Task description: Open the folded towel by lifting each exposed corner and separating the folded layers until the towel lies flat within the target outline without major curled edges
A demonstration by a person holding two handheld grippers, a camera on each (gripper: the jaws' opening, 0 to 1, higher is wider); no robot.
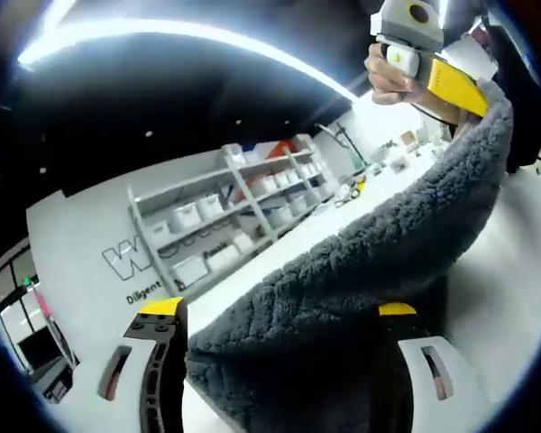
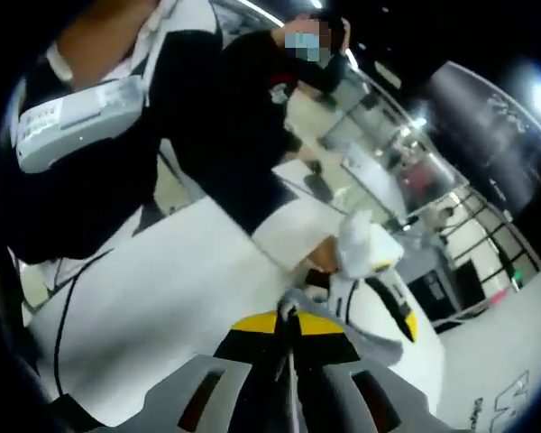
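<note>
A dark grey fluffy towel [image 1: 379,253] hangs in the air as a long band. It runs from the bottom of the left gripper view up to the top right. My left gripper [image 1: 278,308] is open, its yellow-tipped jaws wide apart with the towel's lower end lying between them. At the towel's top end my right gripper [image 1: 437,72], held by a hand [image 1: 386,77], pinches the corner. In the right gripper view my right gripper [image 2: 288,327] has its yellow tips pressed together on a thin dark edge. The left gripper's white housing [image 2: 371,271] sits just beyond them.
The white table [image 2: 162,307] carries a thin black outline [image 2: 65,316]. A person in black [image 2: 243,117] stands close behind it. Grey shelves with white bins [image 1: 225,216] line the far wall. Metal railings [image 2: 451,207] stand in the background.
</note>
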